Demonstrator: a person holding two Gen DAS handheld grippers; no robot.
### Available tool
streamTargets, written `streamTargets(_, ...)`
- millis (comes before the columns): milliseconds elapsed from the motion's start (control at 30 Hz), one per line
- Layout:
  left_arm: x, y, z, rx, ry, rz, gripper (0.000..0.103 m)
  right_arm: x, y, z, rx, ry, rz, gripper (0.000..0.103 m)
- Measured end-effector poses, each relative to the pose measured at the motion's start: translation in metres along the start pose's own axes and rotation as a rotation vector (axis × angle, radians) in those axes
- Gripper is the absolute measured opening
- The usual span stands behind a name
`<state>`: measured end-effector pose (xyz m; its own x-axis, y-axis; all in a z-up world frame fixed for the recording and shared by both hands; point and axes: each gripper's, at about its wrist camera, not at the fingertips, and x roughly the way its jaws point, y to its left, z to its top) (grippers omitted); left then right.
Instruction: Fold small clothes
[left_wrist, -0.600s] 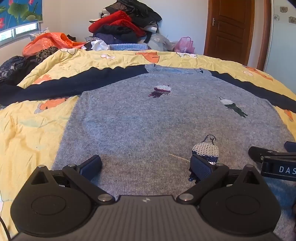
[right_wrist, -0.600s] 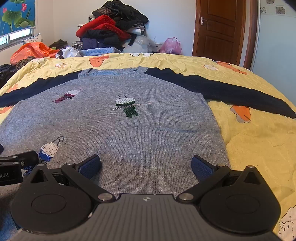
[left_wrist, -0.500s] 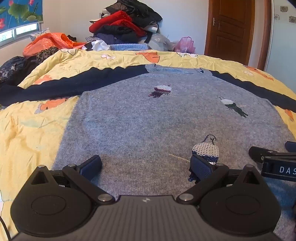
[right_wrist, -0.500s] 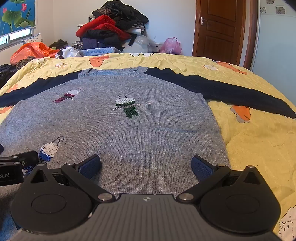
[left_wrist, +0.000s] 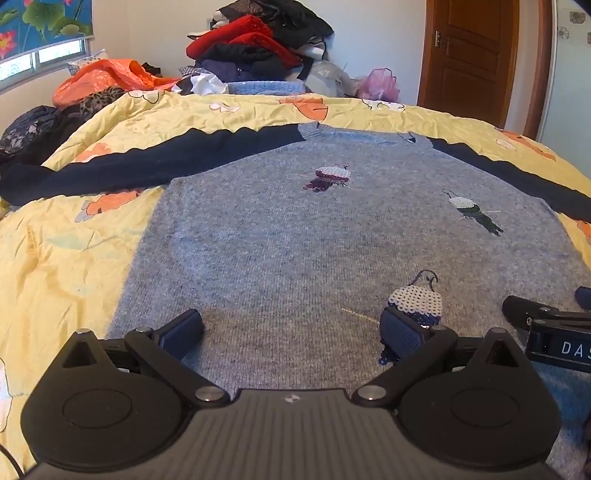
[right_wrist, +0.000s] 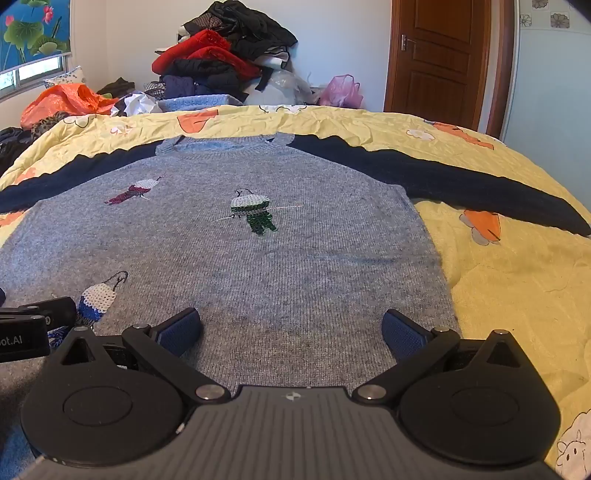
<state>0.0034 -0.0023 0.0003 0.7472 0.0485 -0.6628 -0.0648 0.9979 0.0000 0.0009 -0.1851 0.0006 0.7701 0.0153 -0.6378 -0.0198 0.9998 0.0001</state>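
Yellow quilted bedding with orange flower prints (left_wrist: 66, 258) covers the bed that fills both views, and nothing on it has shifted since half a second ago; the two sets of pictures match almost exactly.

Nearest the cameras, the left gripper (left_wrist: 291, 328) hovers low over the near hem of the sweater, its blue-padded fingers (left_wrist: 183, 330) spread wide with nothing between them. The right gripper (right_wrist: 291, 328) sits just to its right in the same pose, fingers (right_wrist: 402, 338) equally wide apart and empty, over the hem's right part. Whether the pads touch the knit cannot be told. Each gripper's black side shows at the edge of the other's view, as before.

Under both lies the grey knitted sweater with navy sleeves (left_wrist: 295, 240) (right_wrist: 295, 258), spread flat and face up, hem near, collar far. A sequinned blue-and-white figure (left_wrist: 415, 304) (right_wrist: 96, 301) sits just beyond the left gripper's right finger. Further up are a green-and-white sequinned figure (right_wrist: 253, 210) and a maroon-and-white one (left_wrist: 328, 177). The navy sleeves stretch out left and right across the bedding.

Beyond the far edge of the bed rises a heap of red, black and dark clothes (left_wrist: 258, 44) (right_wrist: 221, 55), with an orange plastic bag (left_wrist: 107, 77) to its left and a pink plastic bag (right_wrist: 340, 90) to its right. A brown wooden door (right_wrist: 443, 59) stands at far right.
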Motion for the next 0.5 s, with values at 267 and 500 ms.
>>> streamTargets(267, 0.0, -0.0002, 0.0, 0.002, -0.001, 0.002, 0.103, -0.0001, 0.0, 0.0001, 0.0, 0.0, 0.0, 0.103)
streamTargets(500, -0.003, -0.0018, -0.0018, 0.005, -0.011, 0.011, 0.103, -0.0001, 0.0, 0.0002, -0.001, 0.0, -0.001, 0.103)
